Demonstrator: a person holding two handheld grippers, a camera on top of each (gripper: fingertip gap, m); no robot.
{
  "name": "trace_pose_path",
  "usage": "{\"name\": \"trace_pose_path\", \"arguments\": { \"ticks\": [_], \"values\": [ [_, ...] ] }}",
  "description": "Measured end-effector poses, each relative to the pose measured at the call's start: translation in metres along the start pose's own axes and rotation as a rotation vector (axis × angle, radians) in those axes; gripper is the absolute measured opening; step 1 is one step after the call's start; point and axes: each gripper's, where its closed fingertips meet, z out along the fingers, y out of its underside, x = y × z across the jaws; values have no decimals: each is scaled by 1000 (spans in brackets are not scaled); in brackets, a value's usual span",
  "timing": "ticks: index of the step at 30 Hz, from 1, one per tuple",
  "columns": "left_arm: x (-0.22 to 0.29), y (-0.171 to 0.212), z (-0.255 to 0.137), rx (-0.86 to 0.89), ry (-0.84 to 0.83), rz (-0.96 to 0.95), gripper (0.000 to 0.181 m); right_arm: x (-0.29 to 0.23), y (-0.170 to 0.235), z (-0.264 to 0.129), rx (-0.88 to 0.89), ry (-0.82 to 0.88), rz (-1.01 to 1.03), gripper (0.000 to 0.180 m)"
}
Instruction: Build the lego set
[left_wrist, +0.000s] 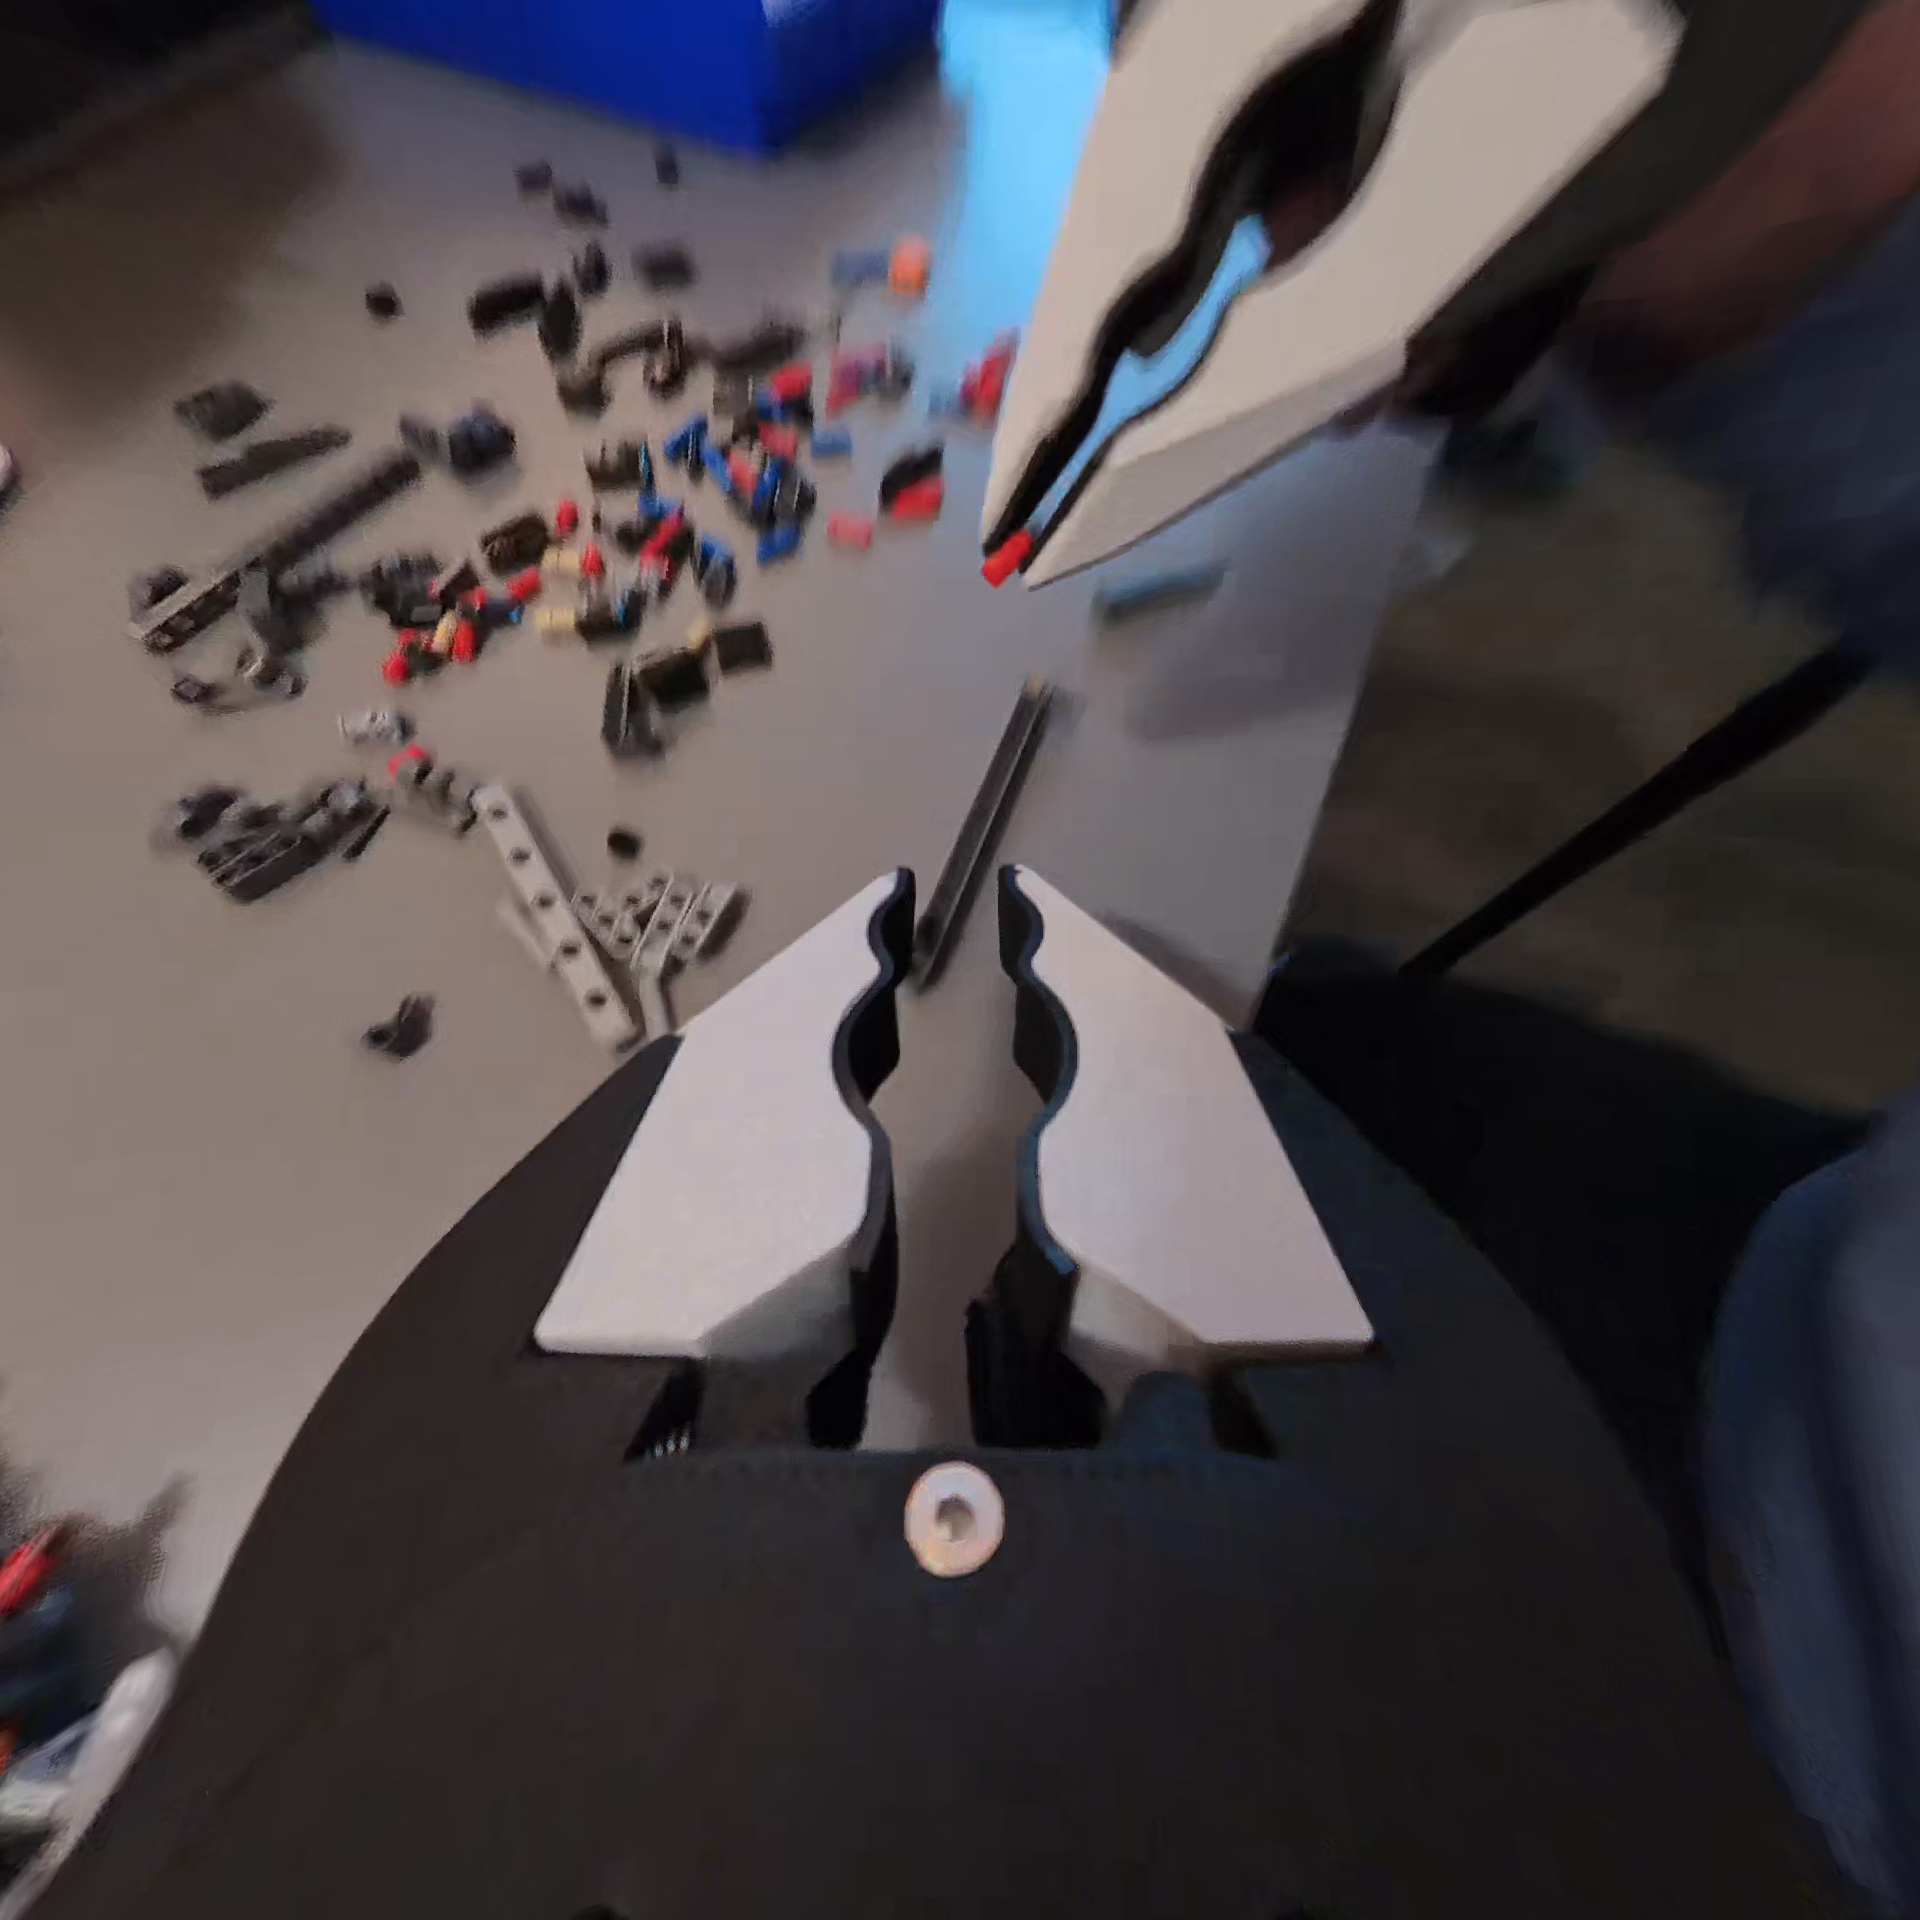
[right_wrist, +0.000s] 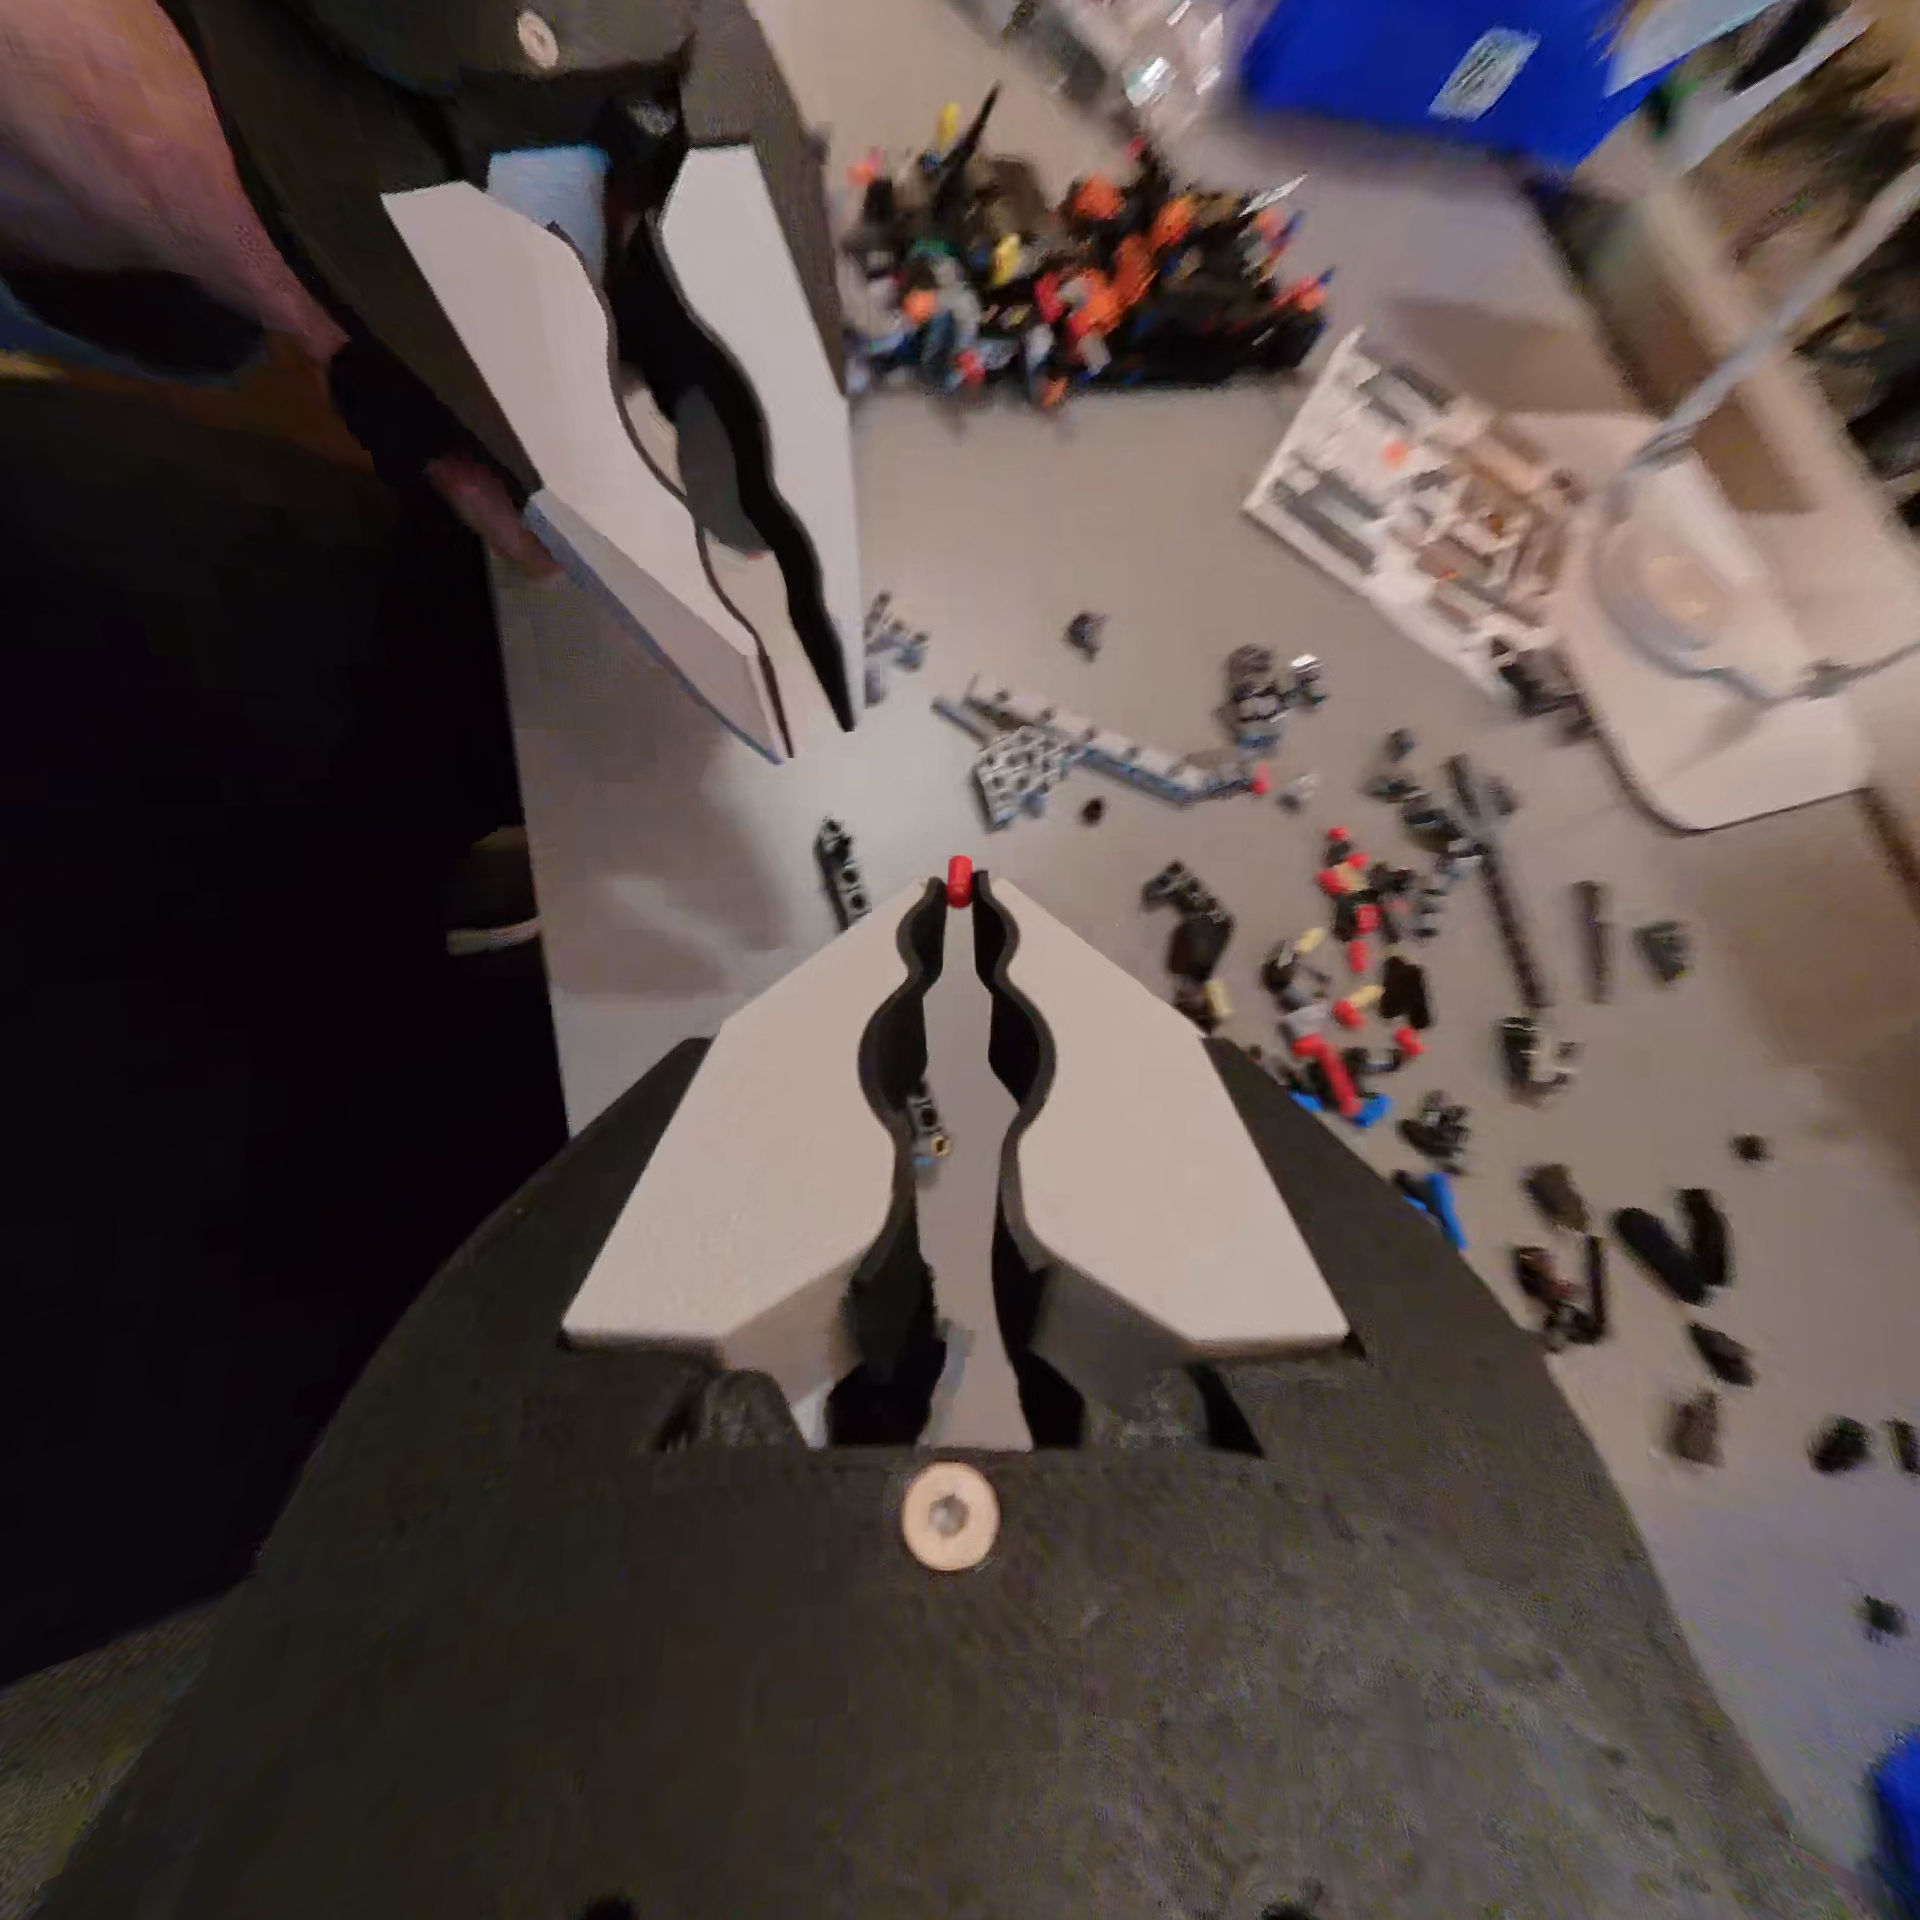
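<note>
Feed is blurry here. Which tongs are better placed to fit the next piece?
Right, probably. The right tongs already pinch a small red piece at their tips, while the left tongs are open and empty above the black beam.

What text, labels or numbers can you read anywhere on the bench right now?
None can be read.
Sticker on the blue bin: pale patch, print blurred out.
Instruction sheet: part diagrams show, any print too small and smeared.
Lego pieces, both grippers: no markings visible.
</note>
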Motion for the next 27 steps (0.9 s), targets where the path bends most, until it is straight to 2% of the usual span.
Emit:
{"name": "trace_pose_path", "arguments": {
  "ticks": [5,18,27],
  "values": [
    [-2,21,15,-126,-88,155,20,-13,21,23,-121,-106,-24,1],
    [-6,31,35,-171,-70,137,18,-22,37,48,-221,-218,-41,1],
    [-1,35,43,-190,-47,146,7,-25,46,52,-355,-285,-131,1]
  ]
}}
